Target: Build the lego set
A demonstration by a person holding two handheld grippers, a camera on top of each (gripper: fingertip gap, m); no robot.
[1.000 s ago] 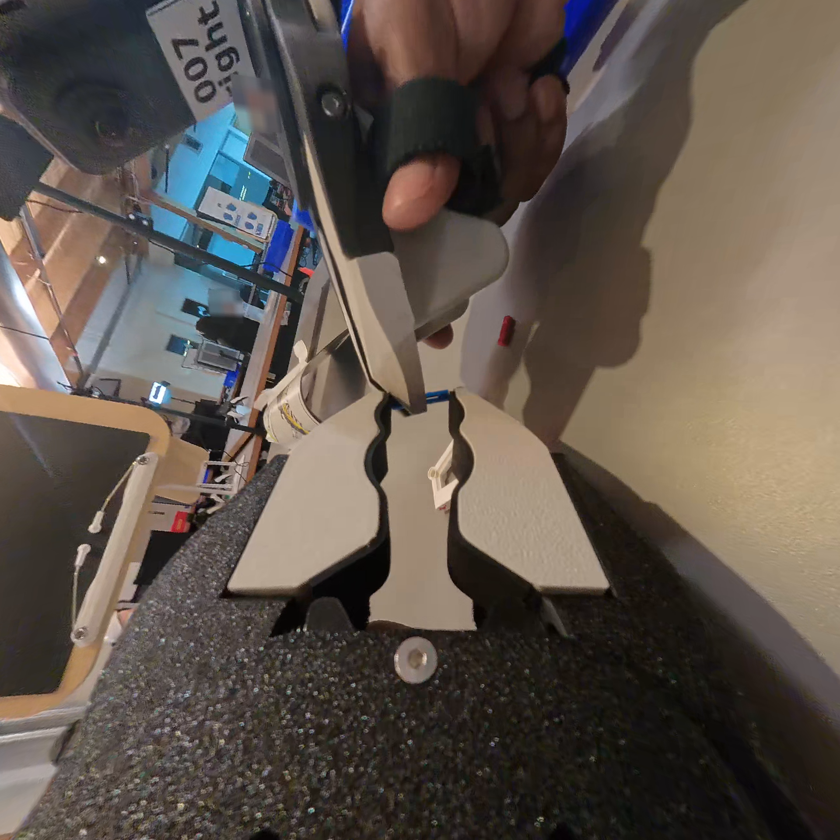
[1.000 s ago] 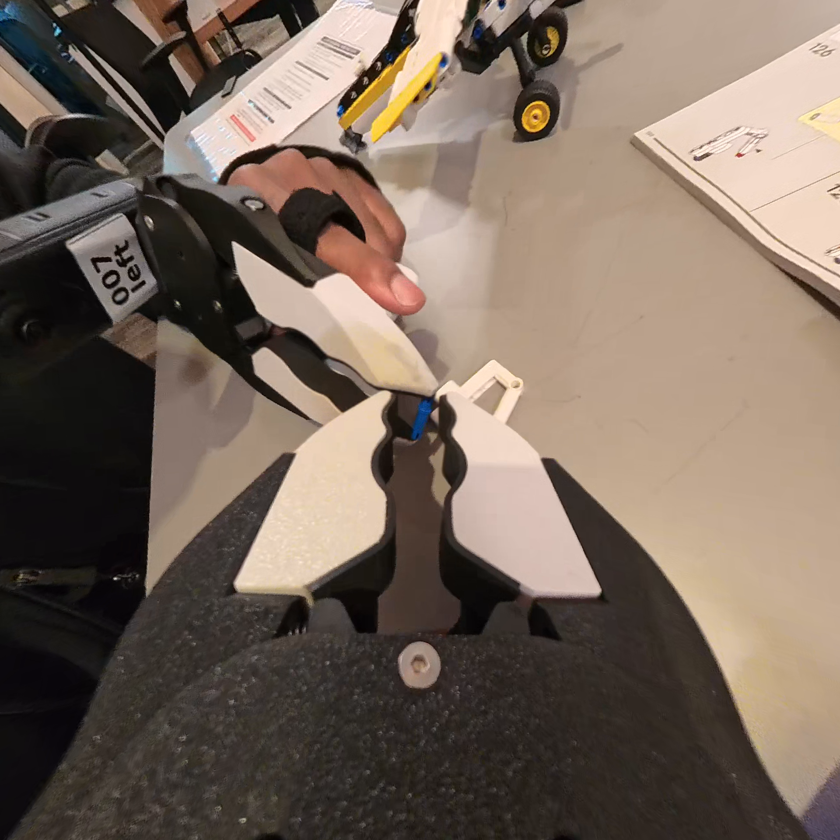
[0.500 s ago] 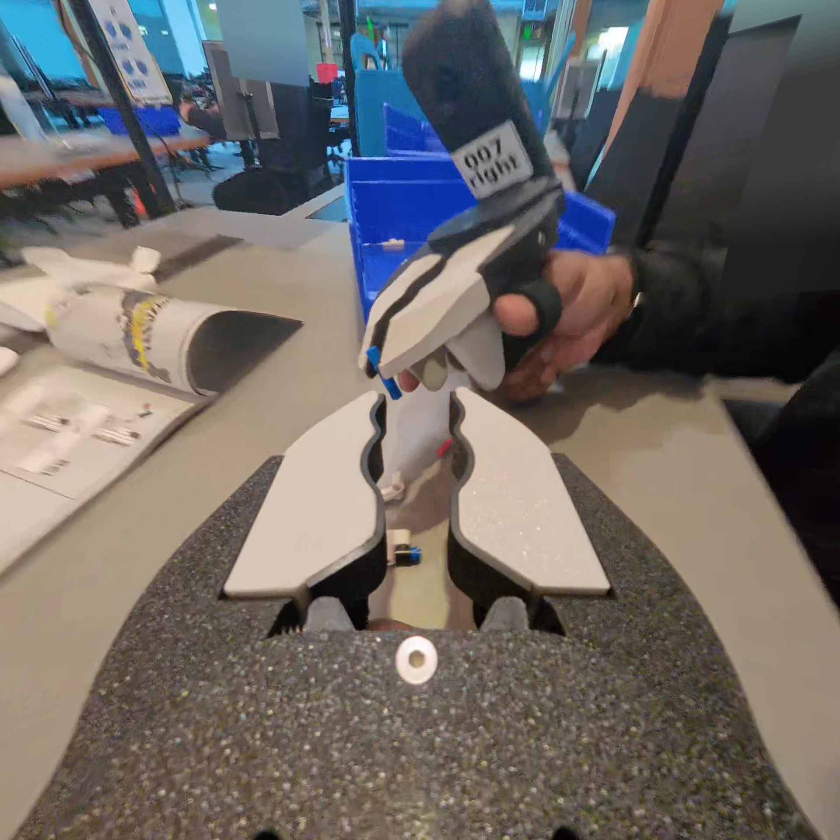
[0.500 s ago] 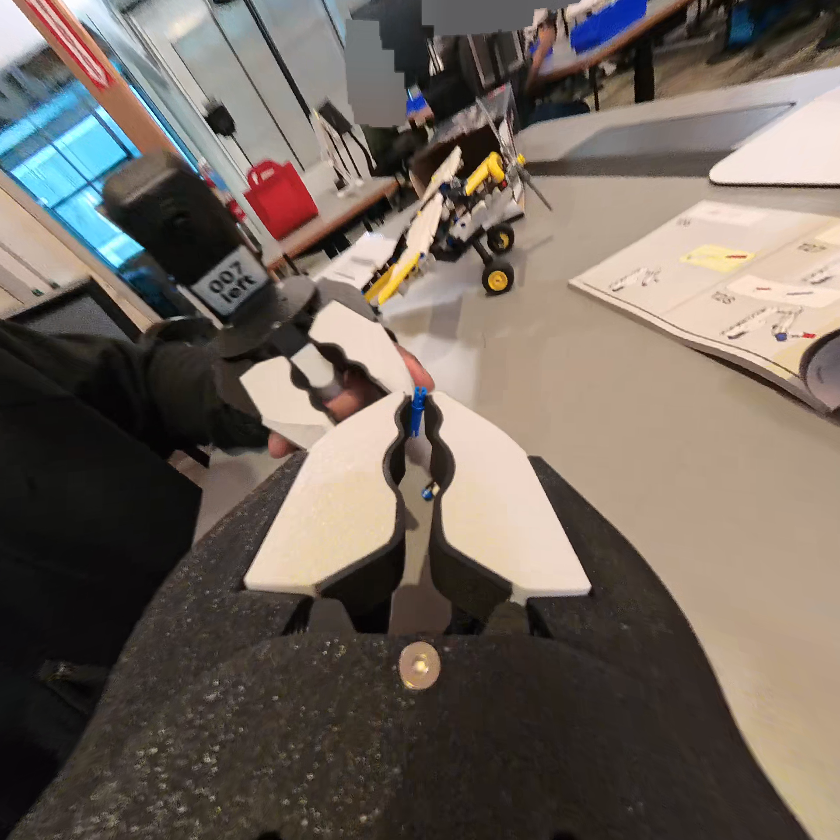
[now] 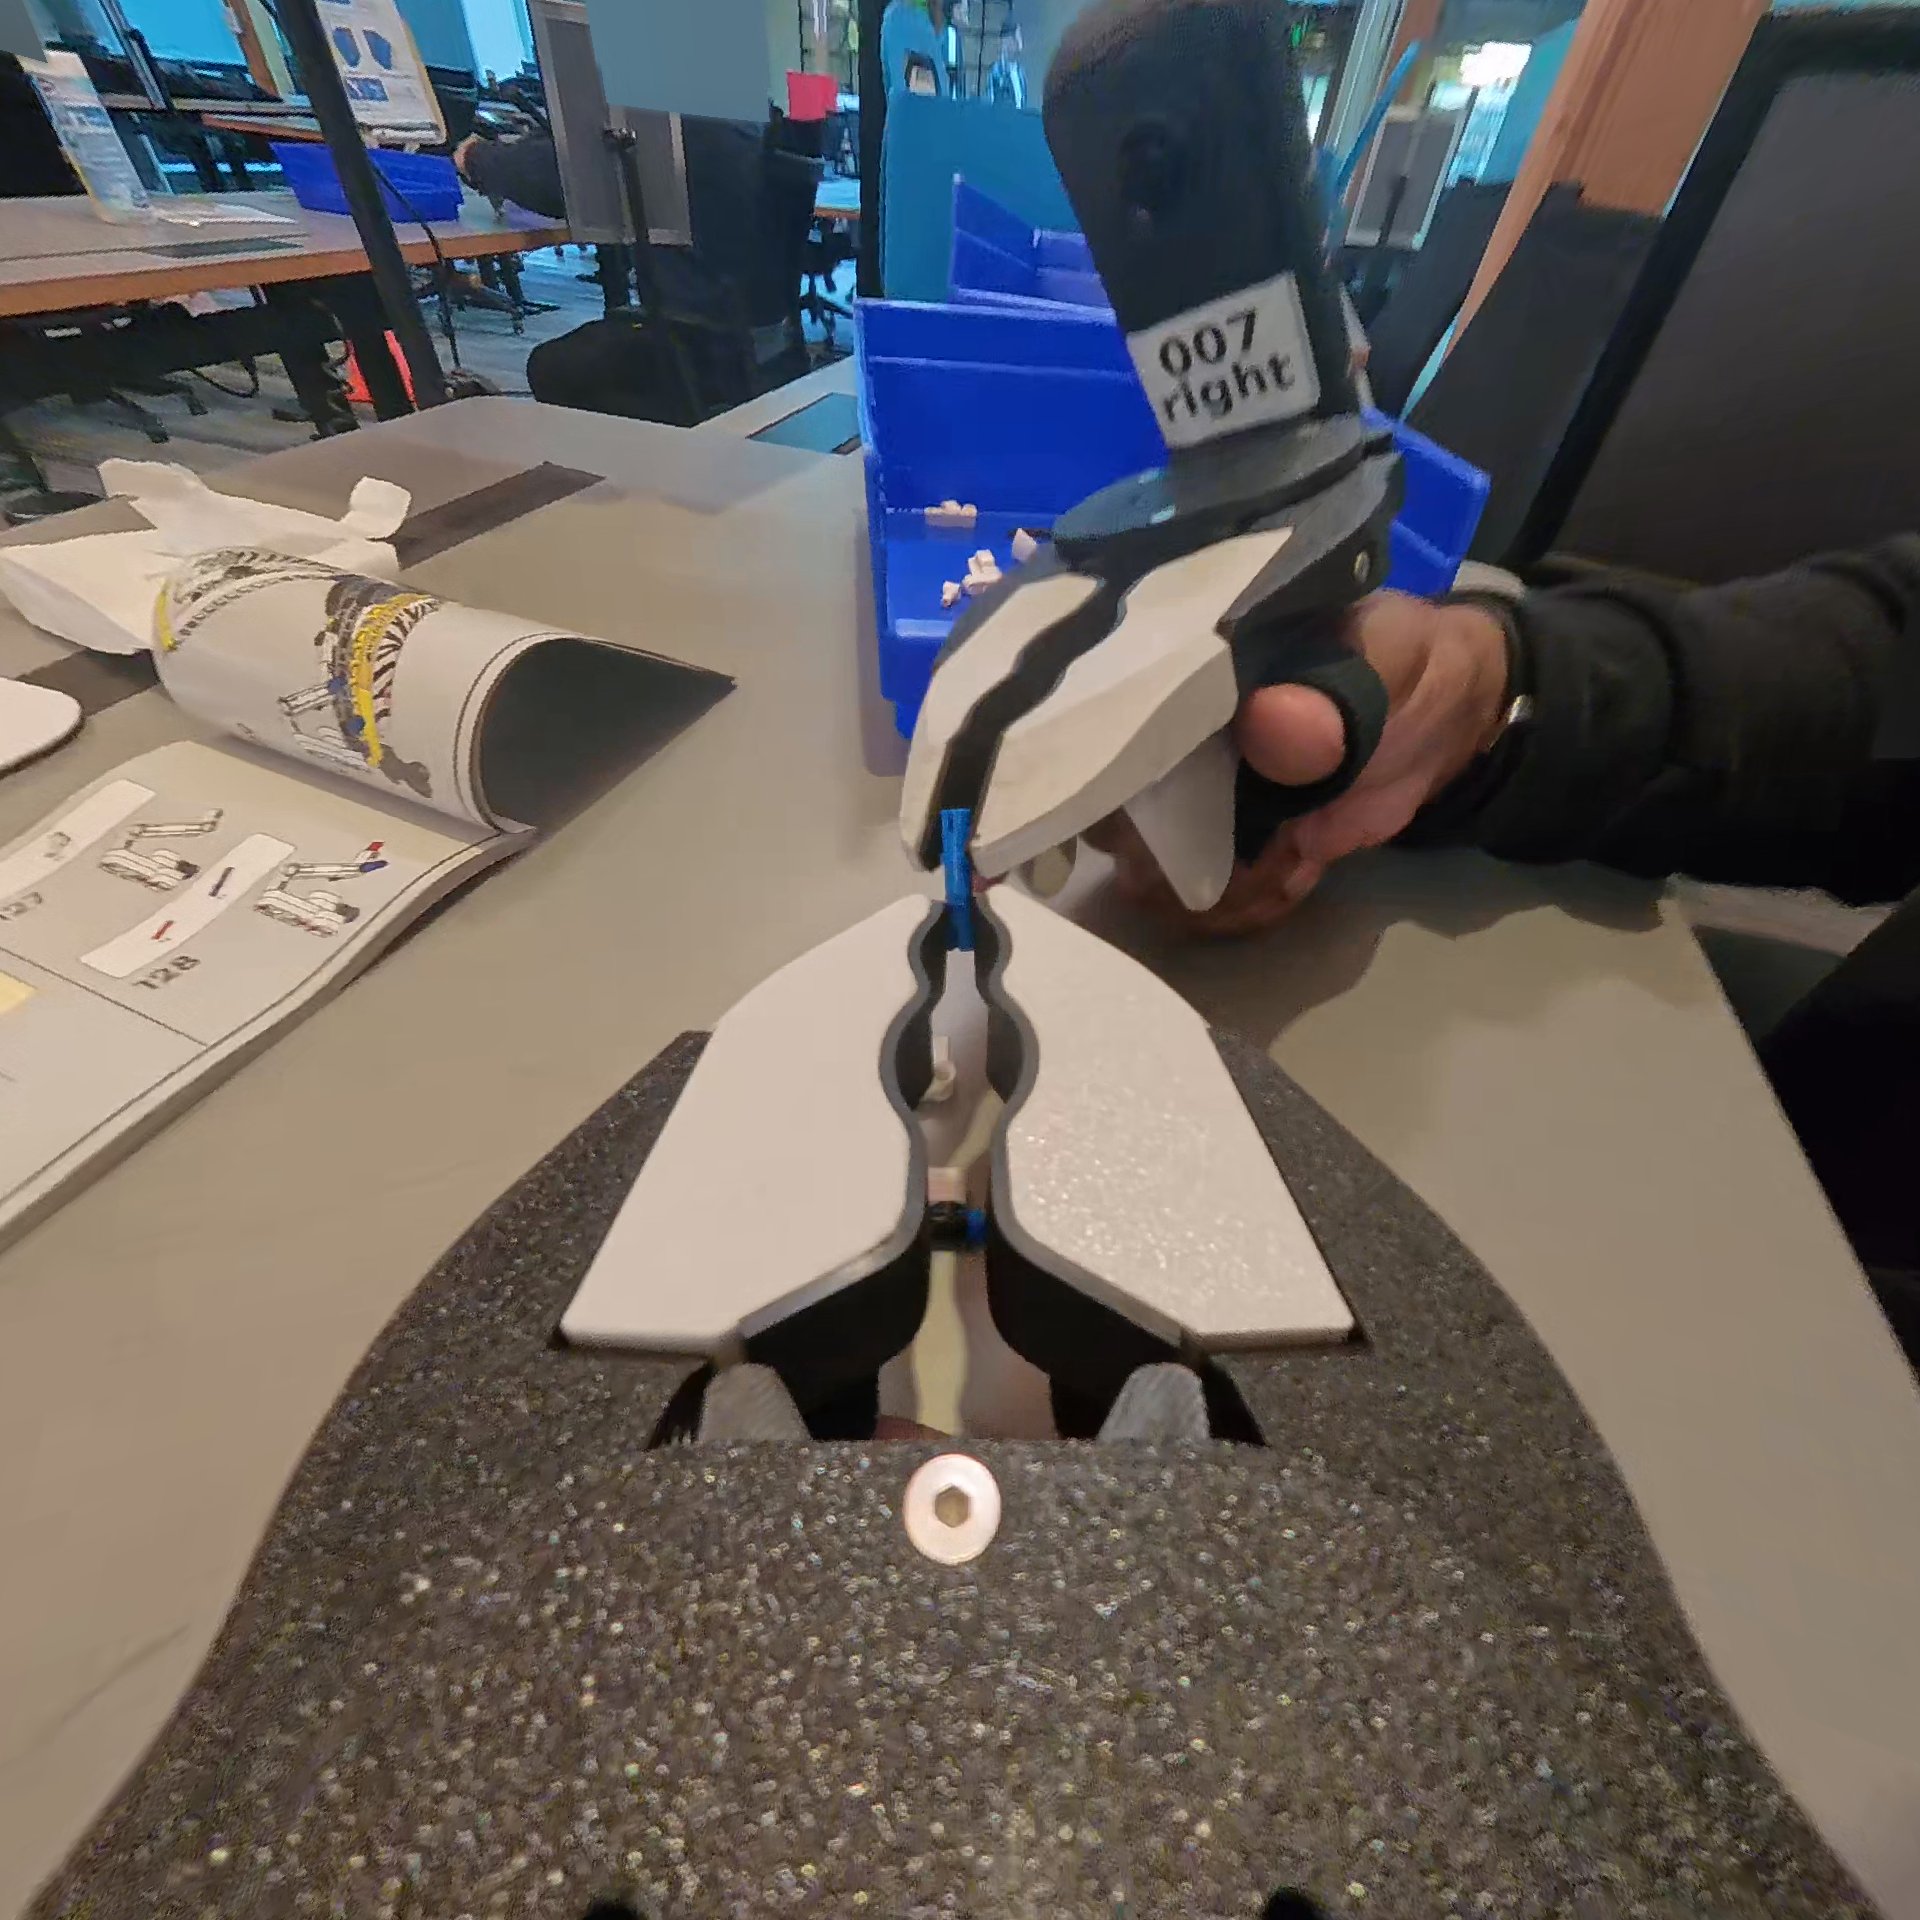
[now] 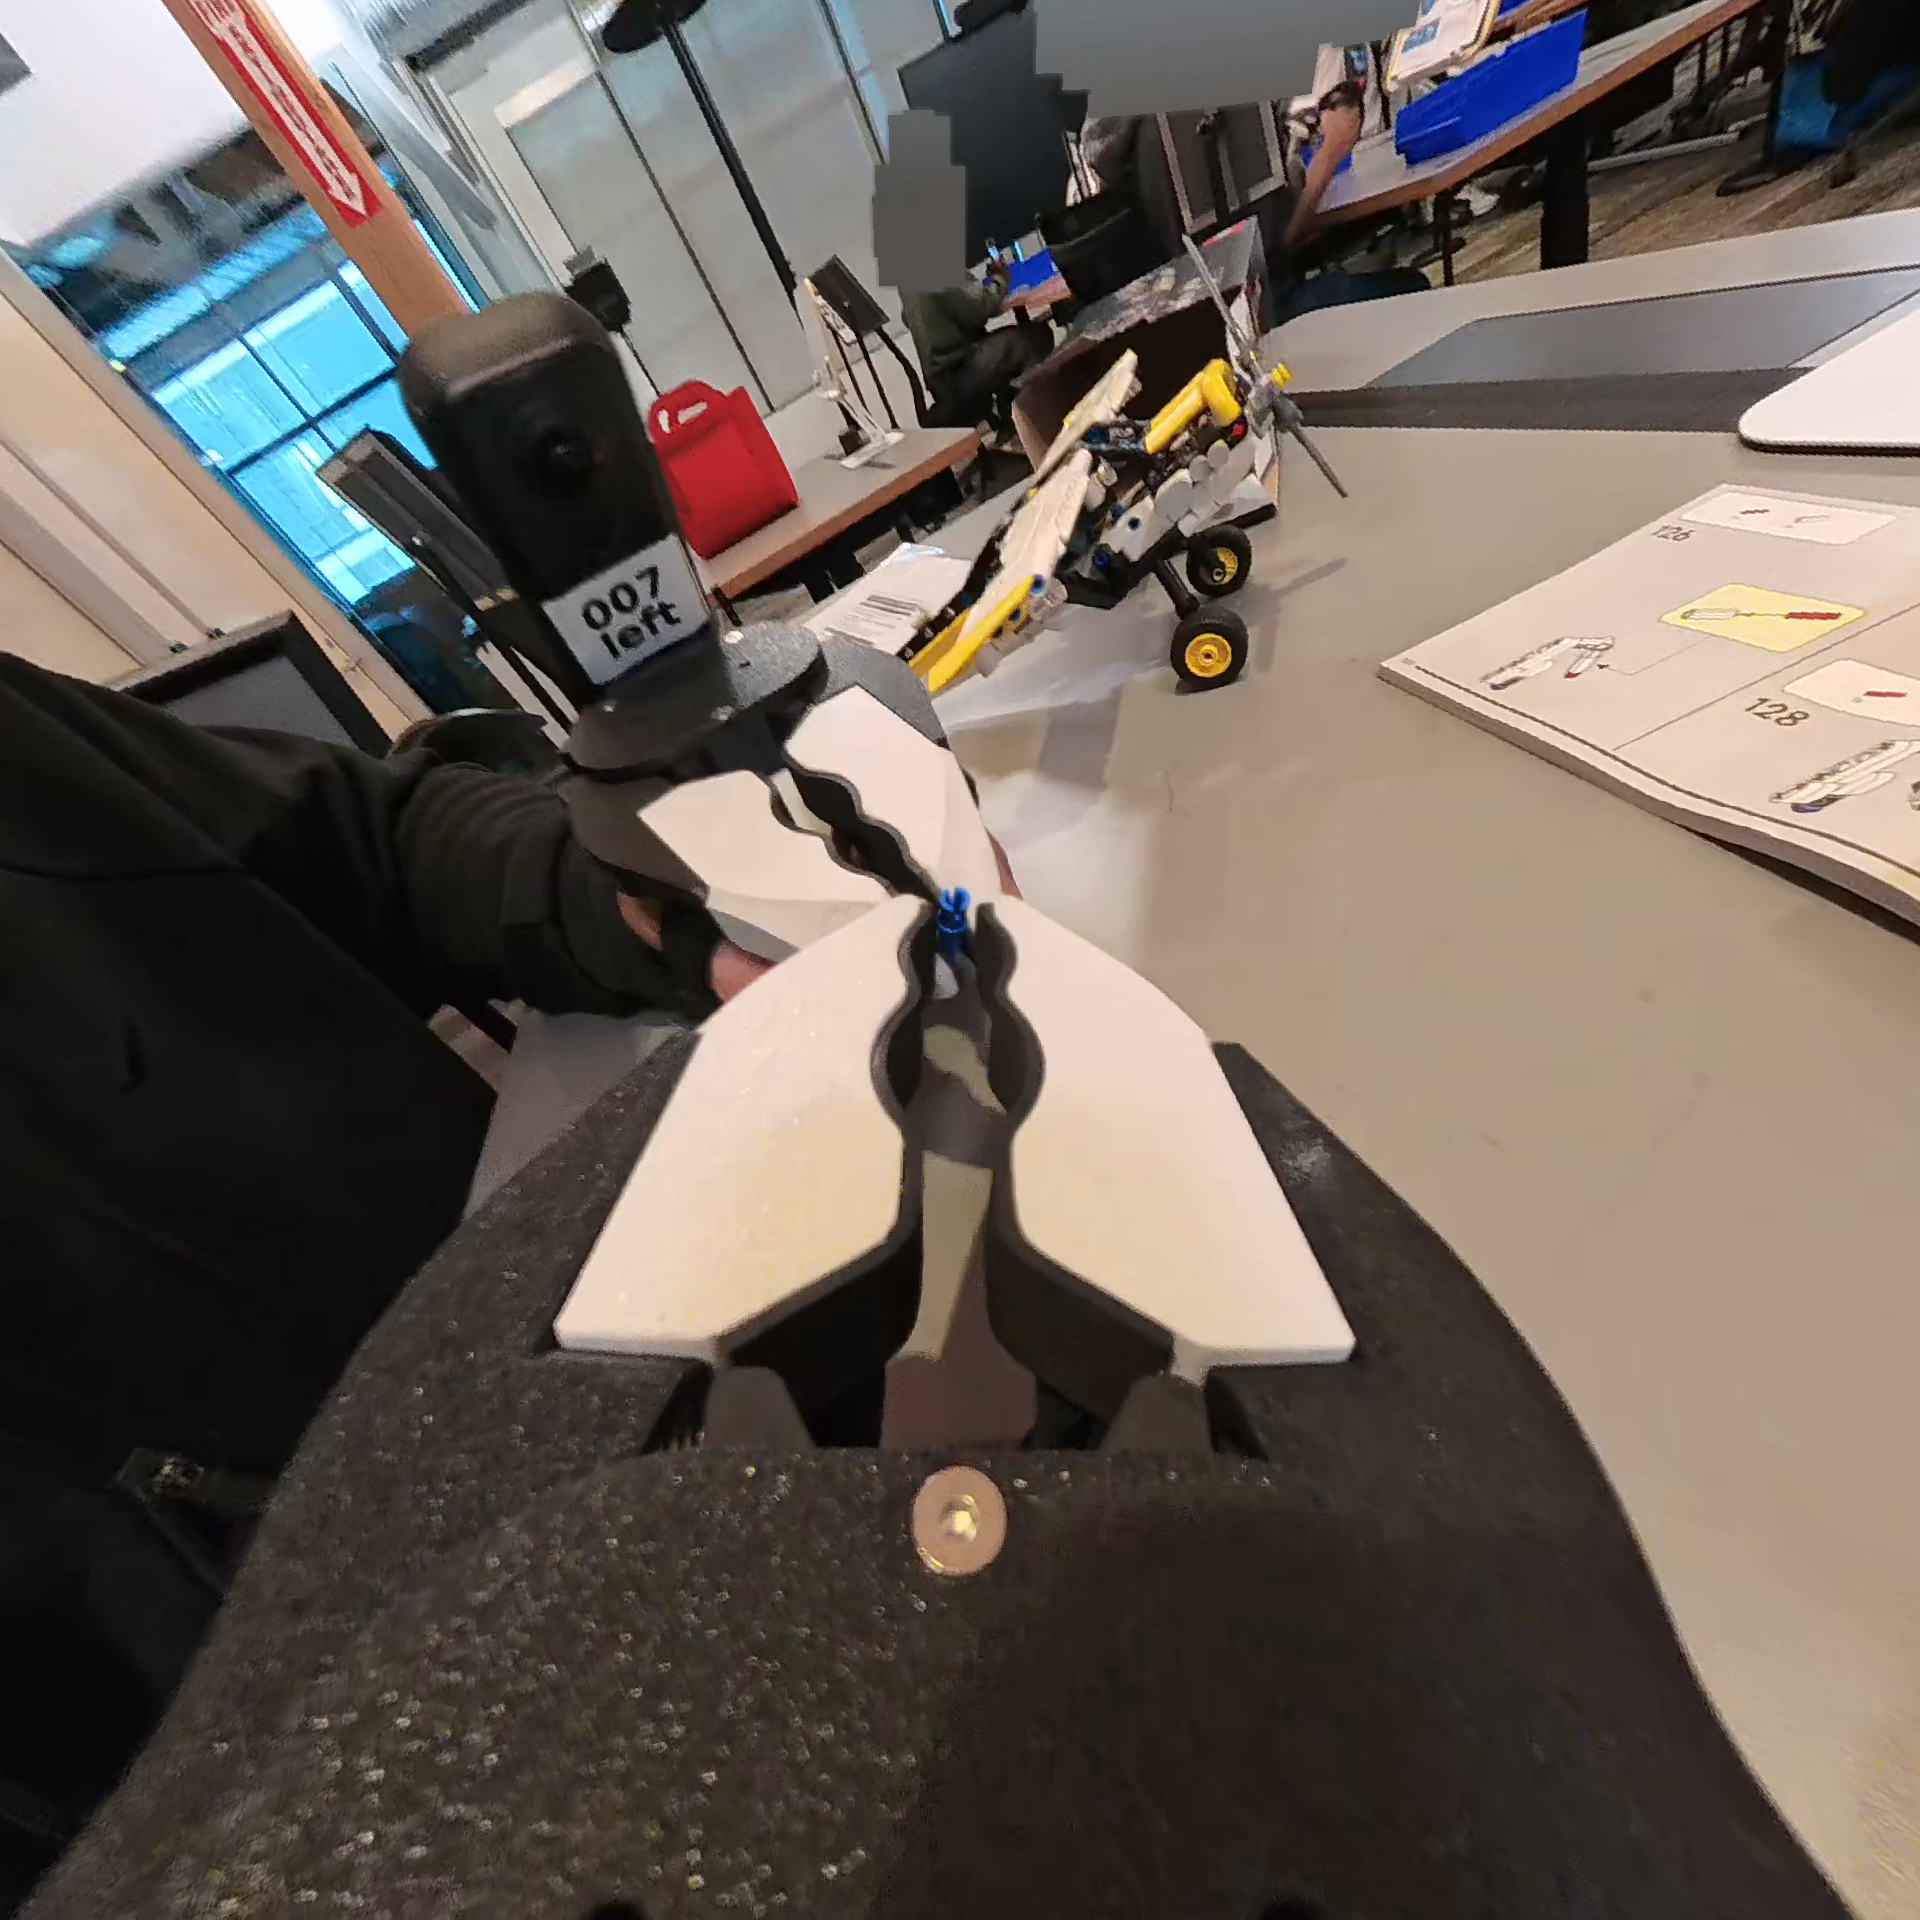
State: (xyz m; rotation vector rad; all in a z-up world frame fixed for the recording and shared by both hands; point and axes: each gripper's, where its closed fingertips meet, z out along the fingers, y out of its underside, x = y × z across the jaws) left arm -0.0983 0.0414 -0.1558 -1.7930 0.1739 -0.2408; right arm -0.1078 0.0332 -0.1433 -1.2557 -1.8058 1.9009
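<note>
At mid-frame I had both grippers tip to tip: the right gripper (image 6: 954, 920) pinched a blue pin (image 5: 956, 878) by one end, the left gripper (image 5: 961, 920) nipped the other, sharing it above the table (image 5: 644, 935), bin (image 5: 997, 416) behind.

The two grippers meet tip to tip above the table (image 5: 623, 935) – one small pin (image 5: 956, 883) is between both. Left gripper (image 5: 956, 920) is near, right gripper (image 5: 951, 847) behind it. A bin (image 5: 987, 416) stands behind them, a booklet (image 5: 208, 883) lies to the left.
</note>
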